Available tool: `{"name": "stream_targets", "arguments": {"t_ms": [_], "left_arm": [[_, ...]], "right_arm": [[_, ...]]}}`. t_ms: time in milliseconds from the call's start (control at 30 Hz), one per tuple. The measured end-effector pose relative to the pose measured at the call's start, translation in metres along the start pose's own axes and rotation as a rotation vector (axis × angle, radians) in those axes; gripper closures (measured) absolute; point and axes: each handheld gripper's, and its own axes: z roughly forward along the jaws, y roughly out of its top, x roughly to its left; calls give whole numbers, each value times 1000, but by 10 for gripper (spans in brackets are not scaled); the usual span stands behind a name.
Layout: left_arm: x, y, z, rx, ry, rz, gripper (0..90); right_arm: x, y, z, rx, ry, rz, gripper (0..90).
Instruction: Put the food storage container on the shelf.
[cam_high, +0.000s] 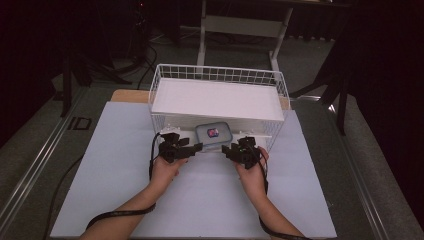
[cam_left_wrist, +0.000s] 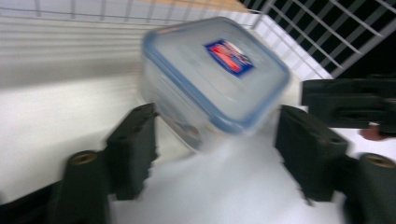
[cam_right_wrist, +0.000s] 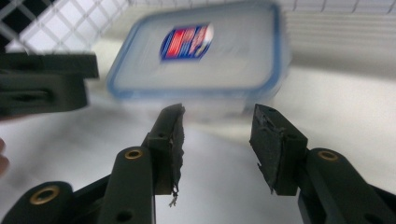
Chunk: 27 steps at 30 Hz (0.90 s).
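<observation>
Blue-rimmed plastic box (cam_high: 213, 133) sits just ahead of both pairs of fingers; left gripper (cam_high: 196, 147) and right gripper (cam_high: 228, 148) gape half open, holding nothing.

The counter (cam_high: 125, 165) has a pale sheet over most of it, bare wood peeking out at the back corners. A white wire basket (cam_high: 218, 100) sits toward the far edge, and a lidded plastic box (cam_high: 213, 134) rests just in front of the basket.

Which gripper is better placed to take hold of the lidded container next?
Left, likely. The left gripper already has a corner of the container between its open jaws. The right gripper is open too, but its fingertips stop just short of the container's side.
</observation>
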Motion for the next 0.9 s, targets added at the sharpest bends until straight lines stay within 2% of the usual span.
{"name": "stream_targets", "arguments": {"t_ms": [33,67,133,167,200,233,300,367,400,633,867,900], "left_arm": [[0,0,0,0,0,0,249],[-1,-4,-4,-10,-21,16,213],[-6,-11,-12,-18,-18,84,192],[-6,-11,-12,-18,-18,84,174],[-9,-14,-14,-29,-11,112,137],[-13,-18,-20,-38,8,172,124],[-16,-21,-25,-38,20,206,75],[-17,-22,-27,-28,19,221,33],[-20,-25,-34,-27,13,245,28],[-22,-38,-54,-48,15,261,28],[-17,-46,-60,-54,20,240,28],[-16,-47,-60,-54,21,237,28]], "right_arm": [[0,0,0,0,0,0,545],[4,-6,0,14,5,-12,599],[6,-9,1,22,1,-16,635],[6,-9,1,22,1,-16,635],[6,-12,2,29,-6,-7,710],[7,-12,3,33,-6,-4,734],[8,-13,4,34,-11,-19,871],[10,-14,5,36,-12,-27,898],[13,-14,9,46,-14,-38,900],[23,-14,19,47,-33,-88,900],[30,-9,31,39,-32,-85,900],[33,-7,37,46,-34,-87,900]]}}
